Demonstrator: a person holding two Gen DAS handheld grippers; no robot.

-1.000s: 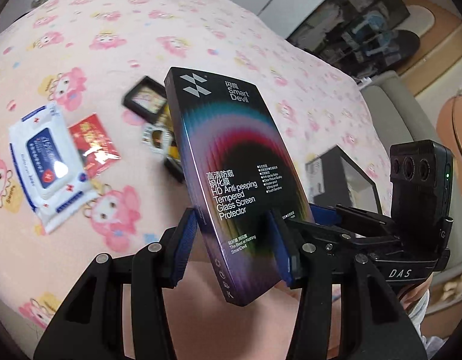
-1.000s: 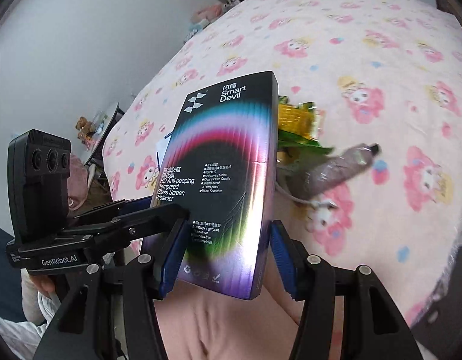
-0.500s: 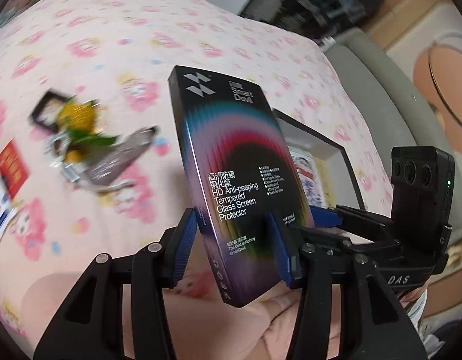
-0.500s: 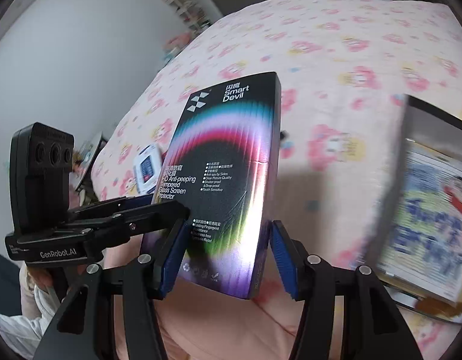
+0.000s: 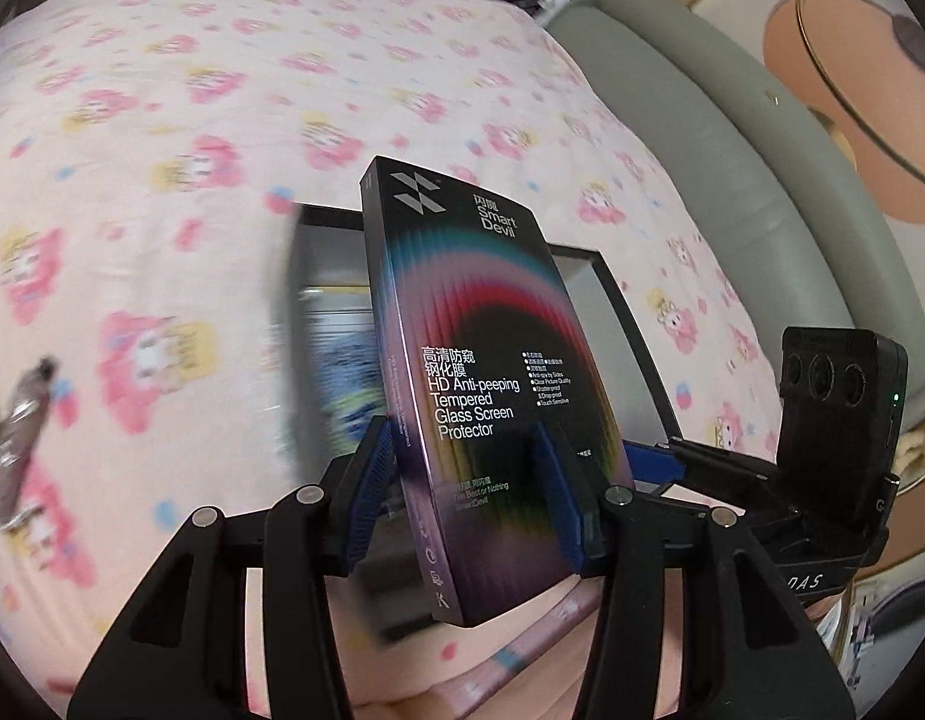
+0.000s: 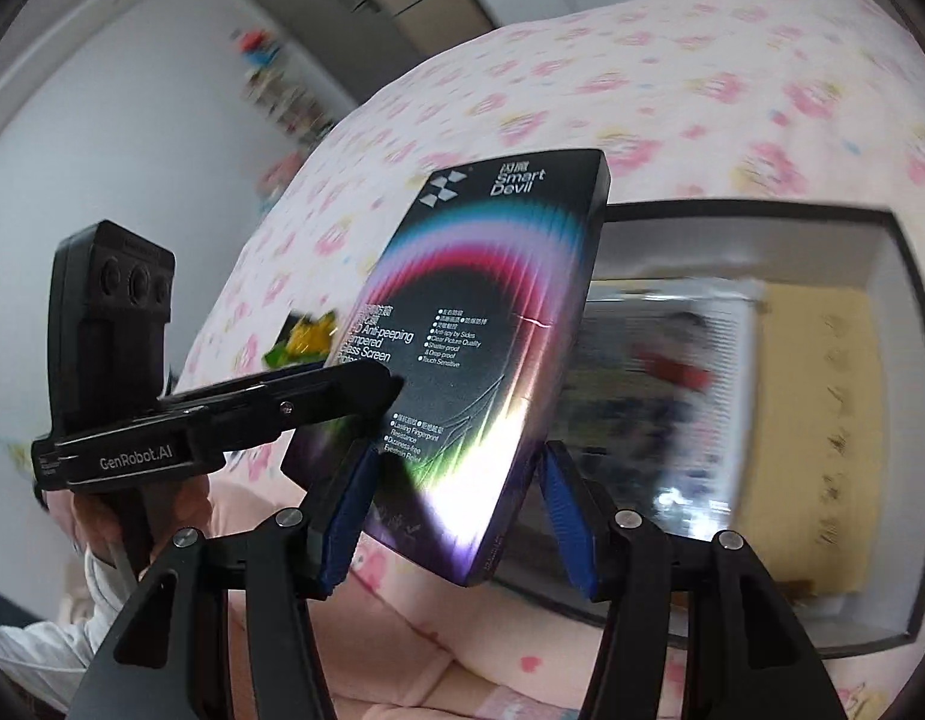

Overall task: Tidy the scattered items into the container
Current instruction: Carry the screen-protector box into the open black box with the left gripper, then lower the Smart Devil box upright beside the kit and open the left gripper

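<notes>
My left gripper [image 5: 471,498] has its blue fingers [image 5: 375,480] pressed against both faces of the screen protector box [image 5: 480,384], so the box stands upright and edge-on between them, lifted clear of the bed. From the right wrist camera the same screen protector box [image 6: 480,354] sits between the fingers [image 6: 348,516] of my right gripper [image 6: 456,516]; the left pad lies against the box's back, while a narrow gap shows beside the right pad, so I cannot tell whether that side is truly clamping. The left gripper's body reaches across in front of the box's lower left corner in that view.

Just behind the box lies the container [image 5: 627,324], a shallow black-rimmed box set on the bed [image 5: 162,120]. In the right view the container [image 6: 906,360] opens wide to the right of the held box, with a printed booklet [image 6: 660,372] lying flat inside it and a yellow-tan floor showing beyond; the print is too blurred to read.

The bed carries a pink cartoon-patterned sheet. At the far left of the left view a grey squeezed tube [image 5: 18,444] lies on it, well apart from the container. A yellow and green packet [image 6: 303,336] peeks out behind the left gripper in the right view.
</notes>
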